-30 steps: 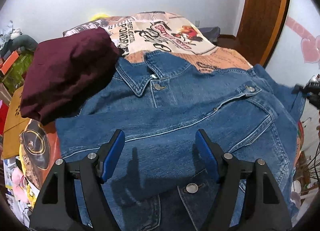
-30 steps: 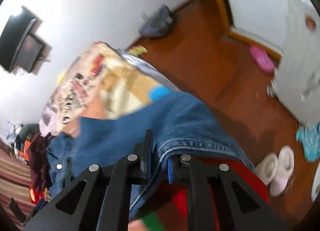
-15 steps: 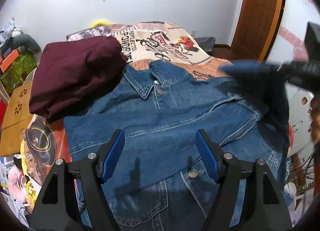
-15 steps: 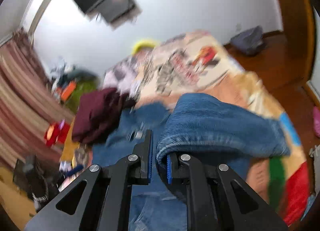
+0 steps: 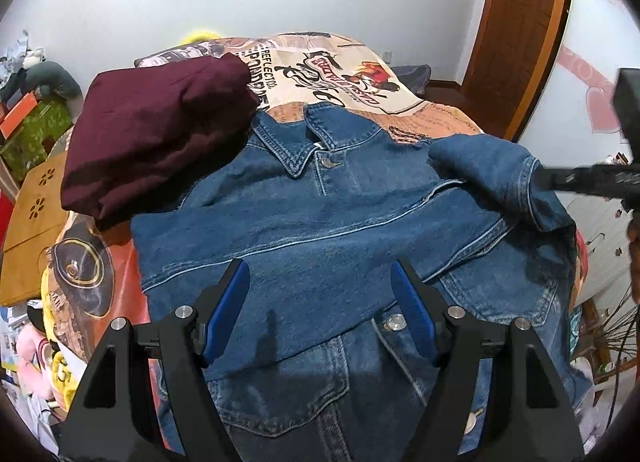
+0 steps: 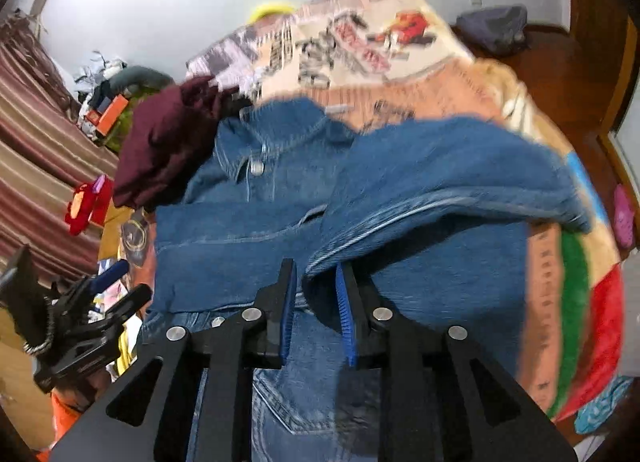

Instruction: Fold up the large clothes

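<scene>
1. Both jaws differ: the left gripper point(image 5: 320, 302) has its blue-padded fingers spread wide apart with nothing between them, hovering over the lower front of the denim jacket point(image 5: 320, 230).
2. On the right gripper point(image 6: 316, 302) the fingers are only partly closed; a gap shows between the pads, and the sleeve point(image 6: 440, 166) edge sits against the right-hand pad. Whether they grip it, I cannot tell.
3. Spread front-up on the bed point(image 5: 344, 74), the jacket has its collar point(image 5: 316, 142) pointing toward the far wall and its button placket closed.
4. Its left panel is folded in over the chest, leaving a straight vertical edge on that side.
5. From the right side, the sleeve drapes across the jacket, raised above the body of the cloth.
6. A folded maroon garment point(image 5: 156, 138) lies on the bed beside the collar, touching the jacket's shoulder.
7. In the right wrist view the picture is blurred around the sleeve.
</scene>
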Tool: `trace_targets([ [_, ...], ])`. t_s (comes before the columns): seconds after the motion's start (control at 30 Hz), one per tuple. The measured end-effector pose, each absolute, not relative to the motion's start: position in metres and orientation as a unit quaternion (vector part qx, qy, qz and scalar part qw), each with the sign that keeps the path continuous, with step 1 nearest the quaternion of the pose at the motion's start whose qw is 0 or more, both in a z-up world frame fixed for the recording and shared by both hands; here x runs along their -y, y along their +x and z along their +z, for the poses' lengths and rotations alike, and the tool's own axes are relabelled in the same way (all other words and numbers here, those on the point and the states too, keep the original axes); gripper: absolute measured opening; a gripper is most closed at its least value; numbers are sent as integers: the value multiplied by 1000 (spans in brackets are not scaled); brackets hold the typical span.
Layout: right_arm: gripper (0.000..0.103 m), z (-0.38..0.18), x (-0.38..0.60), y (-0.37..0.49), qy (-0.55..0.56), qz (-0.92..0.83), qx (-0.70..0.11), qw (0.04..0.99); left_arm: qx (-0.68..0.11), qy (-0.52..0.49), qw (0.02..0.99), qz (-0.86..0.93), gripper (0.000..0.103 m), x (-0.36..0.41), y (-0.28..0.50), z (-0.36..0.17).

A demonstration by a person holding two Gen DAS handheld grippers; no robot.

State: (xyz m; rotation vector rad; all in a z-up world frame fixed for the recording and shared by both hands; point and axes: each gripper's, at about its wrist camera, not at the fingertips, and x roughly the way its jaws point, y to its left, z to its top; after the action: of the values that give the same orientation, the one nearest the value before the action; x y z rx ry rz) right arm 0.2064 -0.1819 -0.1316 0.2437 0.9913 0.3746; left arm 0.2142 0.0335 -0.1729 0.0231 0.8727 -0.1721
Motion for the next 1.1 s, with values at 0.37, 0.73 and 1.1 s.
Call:
trace_targets([
  [0.37, 68, -141, 279, 219, 270, 60, -428, 861, -420, 33, 902, -96, 72, -6, 228, -174],
  [0.73, 67, -207, 309, 254, 395, 52, -449, 800, -440, 30, 892, -103, 72, 4, 246, -188],
  [1.1, 12, -166, 291, 271, 308, 56, -405, 859, -442, 19, 892, -94, 72, -6, 248, -189],
])
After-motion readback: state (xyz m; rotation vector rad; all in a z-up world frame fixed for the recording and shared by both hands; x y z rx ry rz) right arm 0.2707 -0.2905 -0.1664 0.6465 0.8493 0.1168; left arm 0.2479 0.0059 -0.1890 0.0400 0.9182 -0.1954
